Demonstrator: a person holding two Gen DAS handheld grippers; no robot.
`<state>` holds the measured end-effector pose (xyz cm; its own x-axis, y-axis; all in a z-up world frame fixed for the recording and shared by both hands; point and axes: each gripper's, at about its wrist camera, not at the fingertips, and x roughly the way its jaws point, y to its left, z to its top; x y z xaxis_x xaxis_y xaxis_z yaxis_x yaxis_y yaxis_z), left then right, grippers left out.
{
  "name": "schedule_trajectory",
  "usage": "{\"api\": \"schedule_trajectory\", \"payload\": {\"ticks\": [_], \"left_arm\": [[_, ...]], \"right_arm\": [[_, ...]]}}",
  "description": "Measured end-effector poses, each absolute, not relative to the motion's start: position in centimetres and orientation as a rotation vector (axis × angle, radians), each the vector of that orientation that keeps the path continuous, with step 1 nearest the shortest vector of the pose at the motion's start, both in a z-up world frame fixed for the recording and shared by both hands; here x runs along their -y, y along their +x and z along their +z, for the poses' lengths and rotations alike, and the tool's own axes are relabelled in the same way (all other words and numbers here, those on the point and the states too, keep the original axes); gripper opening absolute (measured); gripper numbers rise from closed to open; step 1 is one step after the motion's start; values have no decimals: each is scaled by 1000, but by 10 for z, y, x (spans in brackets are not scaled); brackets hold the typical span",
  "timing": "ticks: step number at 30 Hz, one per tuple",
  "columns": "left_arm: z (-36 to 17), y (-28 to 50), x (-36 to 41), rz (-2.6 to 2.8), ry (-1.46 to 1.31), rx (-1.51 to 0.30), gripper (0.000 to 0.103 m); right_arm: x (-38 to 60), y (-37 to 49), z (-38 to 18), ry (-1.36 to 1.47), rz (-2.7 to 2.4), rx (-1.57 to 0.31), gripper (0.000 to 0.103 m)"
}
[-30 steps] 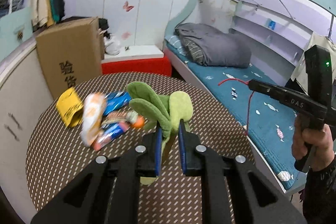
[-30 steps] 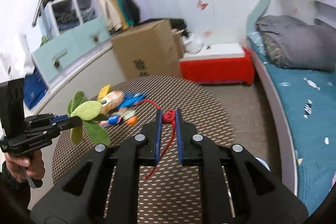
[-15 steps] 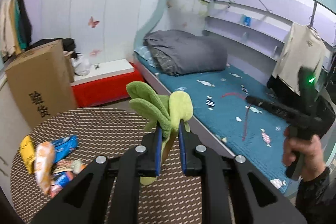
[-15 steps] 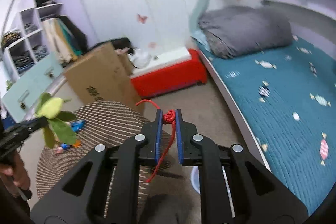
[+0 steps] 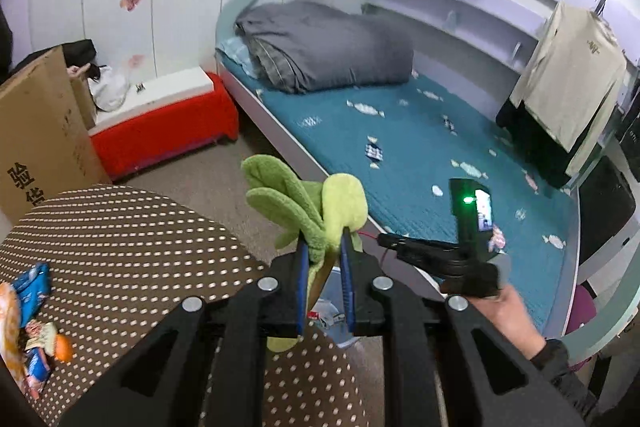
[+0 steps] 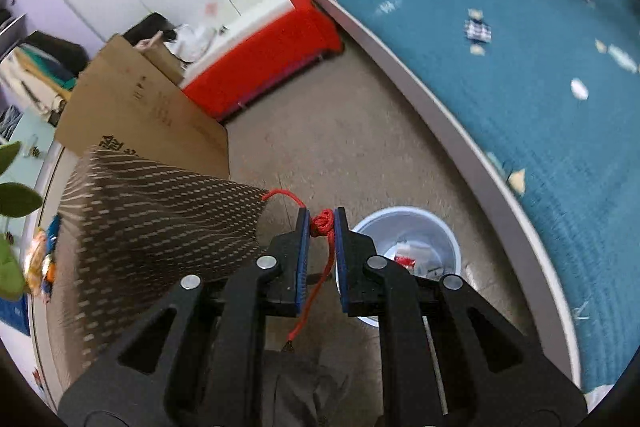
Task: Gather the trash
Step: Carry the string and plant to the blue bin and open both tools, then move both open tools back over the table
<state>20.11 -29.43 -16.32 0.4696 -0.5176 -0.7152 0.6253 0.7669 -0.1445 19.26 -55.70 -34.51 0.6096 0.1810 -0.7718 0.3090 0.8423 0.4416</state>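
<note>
Gripping a green plush leaf toy (image 5: 316, 211), the left tool (image 5: 323, 259) has its blue pads pressed against the toy's stem, with the leaves fanning out above the fingertips. It hangs over the edge of the round counter (image 5: 132, 239) with its brown dotted cover, and a white bin (image 5: 334, 311) shows on the floor just behind its fingers. A few snack wrappers (image 5: 32, 319) lie at the counter's far left edge. The right tool (image 6: 321, 223) has a knotted red string (image 6: 323, 221) between its blue pads; its jaws are opening, yet the knot sits wedged between them, one end curling up to the left and the other dangling down. That tool points steeply down, with the white bin (image 6: 408, 223) on the tan floor (image 6: 332, 131) just past its right finger and some scraps visible inside. In the left view a hand (image 5: 508, 315) holds the right tool (image 5: 384, 239) low beside the bed (image 5: 420, 147). A cardboard box (image 6: 140, 107) and a red bench (image 6: 260, 55) stand beyond the counter.
</note>
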Motion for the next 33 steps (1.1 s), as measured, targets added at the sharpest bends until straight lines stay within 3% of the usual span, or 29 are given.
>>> {"api": "schedule_trajectory", "payload": {"ticks": [2, 3, 7, 17, 20, 21, 22, 23, 24, 33], "left_arm": [[-175, 209, 308, -703, 160, -849, 13], [-181, 213, 316, -703, 168, -863, 13], [-208, 226, 346, -705, 203, -924, 13], [-265, 245, 417, -736, 293, -1066, 14], [-278, 252, 433, -736, 322, -1117, 20], [-283, 257, 437, -727, 320, -1144, 40], [-288, 262, 438, -725, 303, -1164, 75], [-290, 265, 438, -716, 285, -1168, 88], [-291, 268, 436, -700, 268, -1166, 94], [-263, 250, 391, -606, 240, -1092, 94]], "right_arm": [[566, 202, -370, 641, -76, -968, 54], [571, 204, -377, 662, -91, -973, 80], [589, 192, -390, 742, -140, -948, 82], [627, 132, -346, 790, -231, -775, 88], [632, 120, -331, 777, -236, -744, 89], [632, 116, -325, 770, -236, -735, 89], [631, 113, -321, 766, -237, -729, 91], [632, 110, -316, 760, -241, -721, 91], [631, 109, -314, 758, -242, -717, 92], [605, 98, -294, 743, -222, -710, 97]]}}
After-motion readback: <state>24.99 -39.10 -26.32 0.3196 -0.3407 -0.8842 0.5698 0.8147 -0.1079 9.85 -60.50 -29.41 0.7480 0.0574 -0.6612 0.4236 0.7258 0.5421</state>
